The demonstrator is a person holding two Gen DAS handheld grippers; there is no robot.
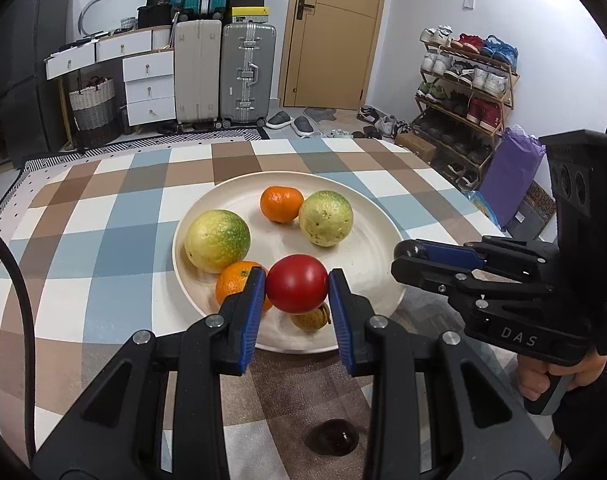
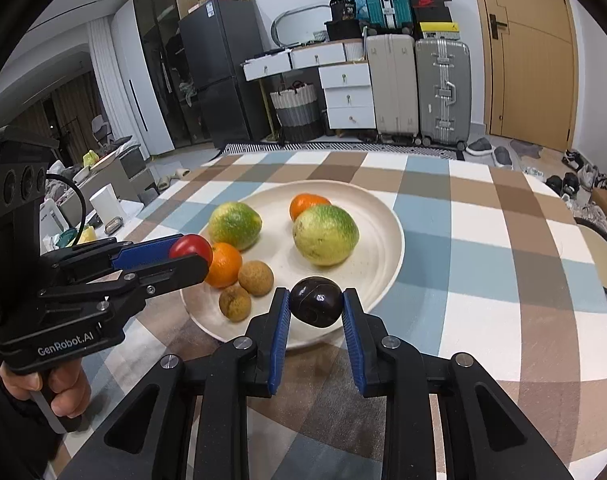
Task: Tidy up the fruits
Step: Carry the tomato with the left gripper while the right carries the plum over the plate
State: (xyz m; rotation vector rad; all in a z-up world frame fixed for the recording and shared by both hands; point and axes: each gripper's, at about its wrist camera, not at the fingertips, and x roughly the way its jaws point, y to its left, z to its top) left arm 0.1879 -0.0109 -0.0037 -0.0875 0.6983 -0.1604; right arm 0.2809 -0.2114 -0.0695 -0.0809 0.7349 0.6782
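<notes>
My left gripper (image 1: 297, 290) is shut on a red tomato (image 1: 297, 289), held just above the near rim of the cream plate (image 1: 367, 216). My right gripper (image 2: 316, 304) is shut on a dark purple plum (image 2: 316, 302) over the plate's (image 2: 383, 248) near edge. On the plate lie two green-yellow citrus fruits (image 1: 217, 246) (image 1: 325, 219), two oranges (image 1: 281, 204) (image 1: 235, 283) and two small brown longans (image 2: 256, 277) (image 2: 234, 303). The right gripper (image 1: 409, 258) shows at the right of the left wrist view, the left gripper (image 2: 191, 254) at the left of the right wrist view.
The plate sits on a table with a checked blue, brown and white cloth (image 1: 103, 248). A dark round spot (image 1: 332, 437) lies on the cloth below my left gripper. A hand (image 2: 59, 394) holds the left gripper's handle. Suitcases (image 1: 247, 74), drawers and a shoe rack (image 1: 463, 92) stand beyond the table.
</notes>
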